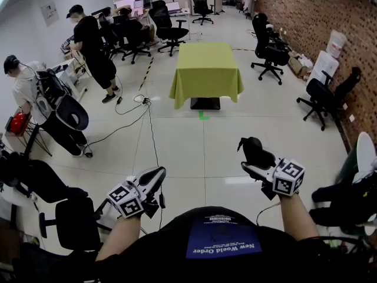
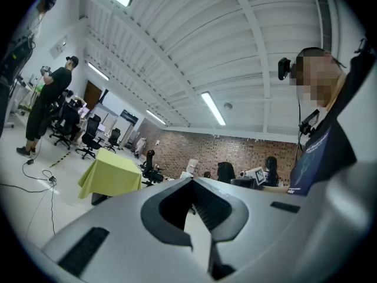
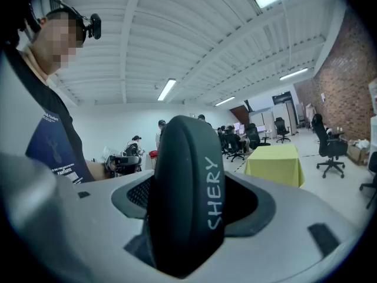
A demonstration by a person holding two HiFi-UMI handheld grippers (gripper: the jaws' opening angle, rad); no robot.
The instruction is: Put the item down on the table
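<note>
Two grippers are here, the left gripper (image 1: 158,175) and the right gripper (image 1: 252,160), each with one marker cube (image 1: 288,177). There is one dark item (image 1: 255,147) and one table (image 1: 205,104) with one green cloth (image 1: 206,63) over it. By the brick wall (image 1: 306,10) I count two office chairs (image 1: 268,52). Farther back are at least three more, maybe more, because they overlap there. Two people (image 1: 91,43) are at the left side, plus the one person (image 1: 224,246) with the grippers.
</note>
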